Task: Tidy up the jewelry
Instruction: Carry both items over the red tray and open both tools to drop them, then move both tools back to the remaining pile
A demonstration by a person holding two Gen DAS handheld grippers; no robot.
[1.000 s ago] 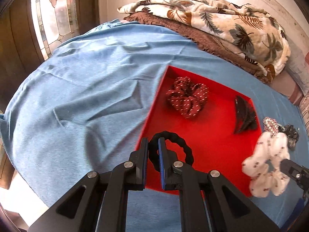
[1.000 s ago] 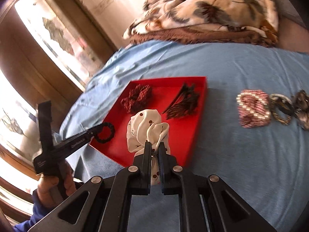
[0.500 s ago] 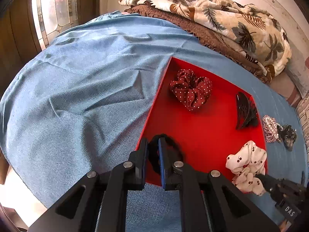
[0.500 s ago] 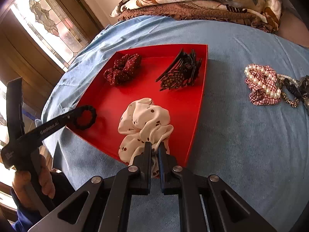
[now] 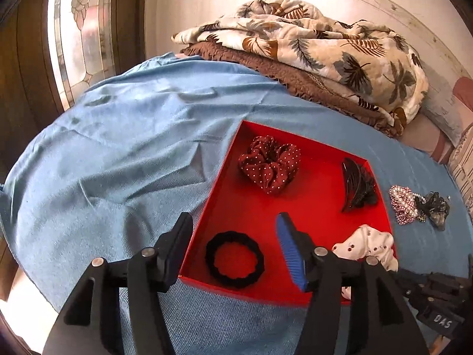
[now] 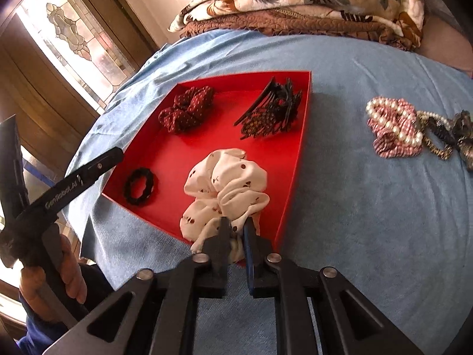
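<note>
Scrunchies and hair ties fill a red tray (image 5: pixel 224 174) on a bed spread with blue cloth (image 5: pixel 124 148). A black hair tie (image 5: pixel 234 261) lies flat in the tray's near left corner, free between the spread fingers of the left gripper (image 5: pixel 236 251), whose jaws have just been opening; nothing is pinched. A white spotted scrunchie (image 6: pixel 224 183) sprawls at the near right corner, its lower folds draped over the tray's near edge and sitting between the narrowly parted fingers of the right gripper (image 6: pixel 236 230), which has also just been opening; whether the pads still press the fabric is hard to tell. A maroon dotted scrunchie (image 5: pixel 269 162) and a dark claw clip (image 5: pixel 356 186) occupy the far corners. A pearl-trimmed scrunchie (image 6: pixel 393 127) and a dark beaded tie (image 6: pixel 443 136) wait on the cloth beyond the tray's right edge. These look light, soft and compressible; a pinch on a bunched fabric fold, clear of the slippery pearls, seems safest.
</note>
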